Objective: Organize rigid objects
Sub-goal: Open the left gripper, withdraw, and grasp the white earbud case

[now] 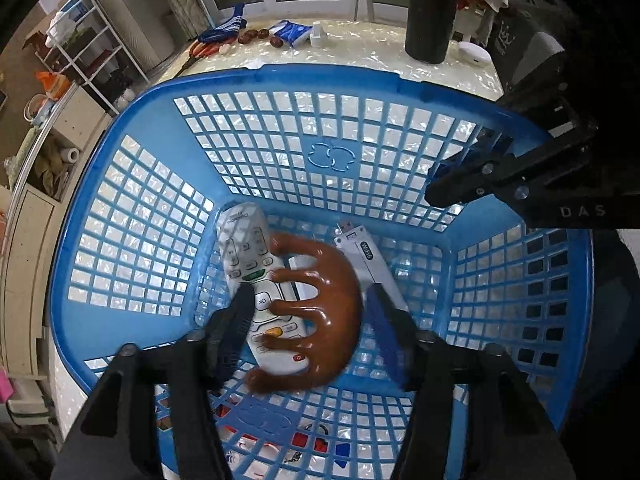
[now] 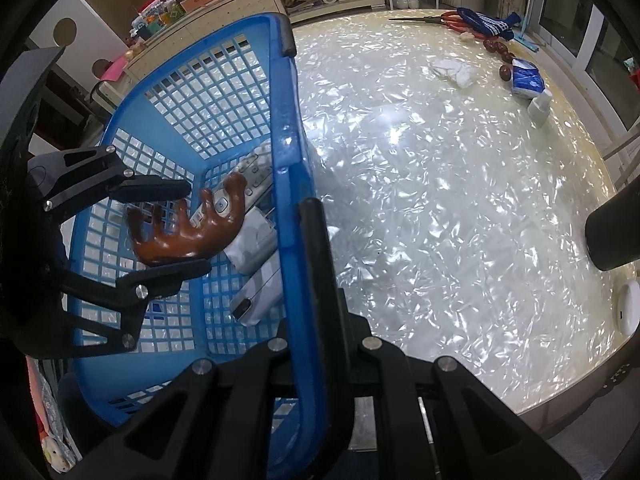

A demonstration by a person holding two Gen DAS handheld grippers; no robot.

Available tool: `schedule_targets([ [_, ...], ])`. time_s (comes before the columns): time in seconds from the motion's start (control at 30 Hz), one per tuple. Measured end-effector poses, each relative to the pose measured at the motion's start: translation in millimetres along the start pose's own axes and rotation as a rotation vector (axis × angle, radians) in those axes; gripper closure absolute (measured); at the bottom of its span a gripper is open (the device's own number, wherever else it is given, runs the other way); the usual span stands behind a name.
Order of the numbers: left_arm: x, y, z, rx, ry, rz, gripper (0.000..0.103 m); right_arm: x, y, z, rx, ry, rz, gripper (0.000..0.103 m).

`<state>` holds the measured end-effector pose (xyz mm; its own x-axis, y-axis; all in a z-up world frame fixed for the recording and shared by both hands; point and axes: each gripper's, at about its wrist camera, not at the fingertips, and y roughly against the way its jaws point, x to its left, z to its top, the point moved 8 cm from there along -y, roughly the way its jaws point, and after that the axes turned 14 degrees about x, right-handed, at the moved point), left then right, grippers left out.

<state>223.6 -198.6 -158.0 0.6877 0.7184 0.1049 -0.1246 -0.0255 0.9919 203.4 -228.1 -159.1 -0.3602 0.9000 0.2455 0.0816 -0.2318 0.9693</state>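
The left tongs (image 1: 308, 320) hang inside the blue basket (image 1: 100, 280), fingers spread wide either side of a glossy brown hand-shaped piece (image 1: 324, 304), which looks like a wooden ornament. From the right wrist view the piece seems to sit between the fingers without being pinched, so my guess is it is being set down or has just been let go. It lies across a white remote control (image 1: 256, 276) on the basket floor, with a flat white USB-style stick (image 1: 368, 260) just beside it.

The right tongs (image 2: 316, 264) are pressed together on the basket's rim (image 2: 292, 152), holding it steady on the shiny tabletop (image 2: 440, 200).

To do this well, I would say lift the left tongs straight up with the fingers kept apart, so neither pad catches the brown fingers and drags the piece off the remote. The right side should hold firm until the left is clear of the walls. Scissors (image 2: 440, 18), a small white bottle (image 2: 540, 106) and a tissue pack (image 2: 528, 80) wait well apart at the far edge
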Motion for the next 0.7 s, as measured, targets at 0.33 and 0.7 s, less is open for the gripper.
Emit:
schedule_targets([
  [0.33, 10, 22, -3, -0.025, 0.017, 0.035, 0.011, -1, 2, -2, -0.005, -0.001, 0.005, 0.096],
  [0.7, 38, 89, -46, -0.064, 0.075, 0.139, 0.004, 0, 5, -3, -0.01, 0.0, 0.007, 0.096],
])
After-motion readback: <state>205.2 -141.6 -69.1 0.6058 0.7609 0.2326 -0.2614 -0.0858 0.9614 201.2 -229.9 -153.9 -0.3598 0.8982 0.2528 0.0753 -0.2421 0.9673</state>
